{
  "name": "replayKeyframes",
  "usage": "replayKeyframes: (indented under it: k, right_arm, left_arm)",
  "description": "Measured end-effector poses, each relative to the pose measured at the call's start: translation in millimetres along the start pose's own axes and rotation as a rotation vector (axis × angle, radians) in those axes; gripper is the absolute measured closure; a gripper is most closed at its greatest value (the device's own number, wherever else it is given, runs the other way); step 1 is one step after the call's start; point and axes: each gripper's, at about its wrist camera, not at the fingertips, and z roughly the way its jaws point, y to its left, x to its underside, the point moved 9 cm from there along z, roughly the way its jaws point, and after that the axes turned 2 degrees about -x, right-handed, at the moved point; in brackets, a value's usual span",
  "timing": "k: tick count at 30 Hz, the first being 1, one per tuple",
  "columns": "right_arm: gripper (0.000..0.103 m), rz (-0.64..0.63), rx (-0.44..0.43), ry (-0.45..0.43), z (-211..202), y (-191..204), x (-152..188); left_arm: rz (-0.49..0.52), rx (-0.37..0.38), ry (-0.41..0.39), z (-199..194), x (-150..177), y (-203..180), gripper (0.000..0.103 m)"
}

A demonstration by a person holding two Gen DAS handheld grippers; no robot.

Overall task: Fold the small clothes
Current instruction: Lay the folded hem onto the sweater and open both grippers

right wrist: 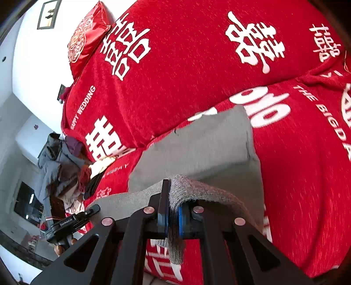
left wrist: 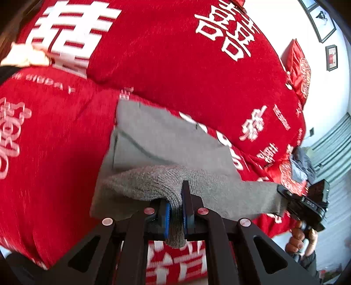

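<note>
A small grey garment (left wrist: 158,142) with a ribbed knit hem lies partly on a red bed cover, its near edge lifted. My left gripper (left wrist: 176,197) is shut on the ribbed hem at one corner. My right gripper (right wrist: 173,197) is shut on the ribbed hem (right wrist: 186,188) at the other corner; the grey garment (right wrist: 197,144) stretches away from it onto the bed. Each gripper shows in the other's view: the right gripper (left wrist: 307,201) at the right edge of the garment, the left gripper (right wrist: 72,221) at the lower left.
The red bed cover (left wrist: 175,54) with white characters fills most of both views. Red pillows (right wrist: 85,37) lie at the bed head. A pile of dark clothes (right wrist: 59,157) sits beside the bed. Framed pictures (left wrist: 322,19) hang on the white wall.
</note>
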Motion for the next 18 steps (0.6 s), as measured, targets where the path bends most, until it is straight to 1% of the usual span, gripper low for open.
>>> replayKeyframes:
  k: [3, 8, 10, 14, 15, 18]
  right_arm:
    - [0.097, 0.001, 0.010, -0.011, 12, -1, -21]
    - [0.097, 0.031, 0.022, -0.030, 37, -11, -64]
    - [0.097, 0.043, 0.034, -0.034, 50, -17, -81]
    - [0.097, 0.077, 0.063, -0.024, 85, -37, -110]
    - [0.097, 0.085, 0.070, -0.034, 94, -44, -116]
    - [0.097, 0.131, 0.104, 0.004, 130, -69, -126]
  left_arm:
    - [0.006, 0.000, -0.008, 14, -26, -6, 0.094]
    - [0.047, -0.010, -0.021, 41, -67, -21, 0.094]
    - [0.051, -0.015, -0.017, 57, -82, -23, 0.094]
    - [0.021, -0.035, 0.014, 99, -107, -14, 0.094]
    - [0.008, -0.044, 0.026, 113, -112, -10, 0.094]
    - [-0.018, -0.083, 0.058, 153, -123, 8, 0.094]
